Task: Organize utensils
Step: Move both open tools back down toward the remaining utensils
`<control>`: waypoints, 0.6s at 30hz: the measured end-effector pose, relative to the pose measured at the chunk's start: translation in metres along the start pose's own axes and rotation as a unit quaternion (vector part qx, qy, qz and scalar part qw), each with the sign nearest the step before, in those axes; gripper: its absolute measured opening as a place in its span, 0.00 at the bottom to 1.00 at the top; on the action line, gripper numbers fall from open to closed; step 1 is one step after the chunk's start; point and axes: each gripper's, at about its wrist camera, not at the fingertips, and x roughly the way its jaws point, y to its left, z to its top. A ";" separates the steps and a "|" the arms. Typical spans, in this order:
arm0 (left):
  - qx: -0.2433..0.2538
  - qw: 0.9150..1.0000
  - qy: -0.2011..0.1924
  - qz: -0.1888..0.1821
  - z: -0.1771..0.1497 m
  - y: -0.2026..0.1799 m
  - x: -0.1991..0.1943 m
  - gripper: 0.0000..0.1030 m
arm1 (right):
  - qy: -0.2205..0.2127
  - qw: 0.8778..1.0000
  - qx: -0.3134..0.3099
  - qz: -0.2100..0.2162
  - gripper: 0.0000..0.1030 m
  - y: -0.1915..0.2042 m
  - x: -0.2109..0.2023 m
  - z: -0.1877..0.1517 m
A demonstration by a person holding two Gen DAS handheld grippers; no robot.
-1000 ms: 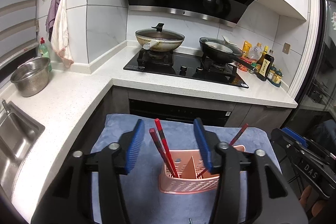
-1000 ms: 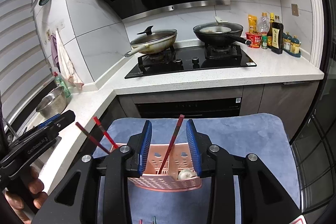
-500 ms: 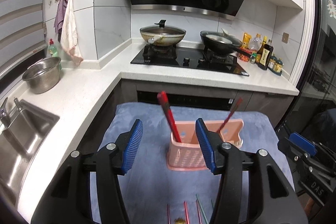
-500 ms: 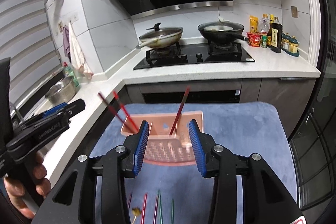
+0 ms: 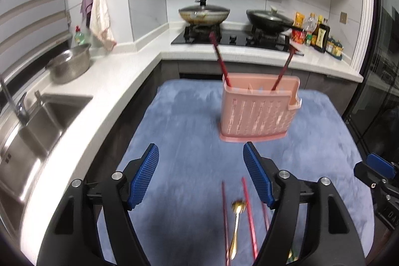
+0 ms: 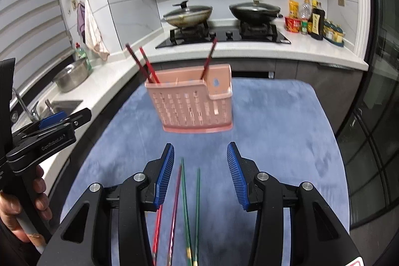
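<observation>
A pink slotted utensil holder (image 5: 258, 109) (image 6: 193, 101) stands on the blue mat (image 5: 184, 136) (image 6: 274, 121) with three dark red chopsticks (image 5: 219, 59) (image 6: 139, 64) leaning in it. On the near mat lie red chopsticks (image 5: 248, 213), a gold spoon (image 5: 236, 223) and green chopsticks (image 6: 184, 193), with a pink-red one (image 6: 174, 203) beside them. My left gripper (image 5: 200, 177) is open and empty, above the mat, left of the loose utensils. My right gripper (image 6: 199, 173) is open and empty, over the green chopsticks. The left gripper also shows at the left of the right wrist view (image 6: 49, 126).
A white L-shaped counter (image 5: 104, 81) runs left and behind, with a sink (image 5: 32, 126), a steel colander (image 5: 69, 62), a hob with two pans (image 5: 204, 13) and sauce bottles (image 5: 321, 35). The mat's edges drop off left and right.
Both grippers have pulled back toward me and away from the holder. The right gripper let go of the red chopstick, which now stands in the holder. Loose utensils on the near mat came into view.
</observation>
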 end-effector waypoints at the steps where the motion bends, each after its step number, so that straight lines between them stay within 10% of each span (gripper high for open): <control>1: -0.002 1.000 0.008 0.003 -0.011 0.004 0.000 0.66 | 0.006 1.000 -0.001 -0.002 0.42 0.000 -0.001 -0.009; 18: 0.012 0.992 0.122 0.001 -0.152 0.004 0.007 0.66 | 0.101 0.994 0.004 -0.030 0.42 0.012 0.016 -0.137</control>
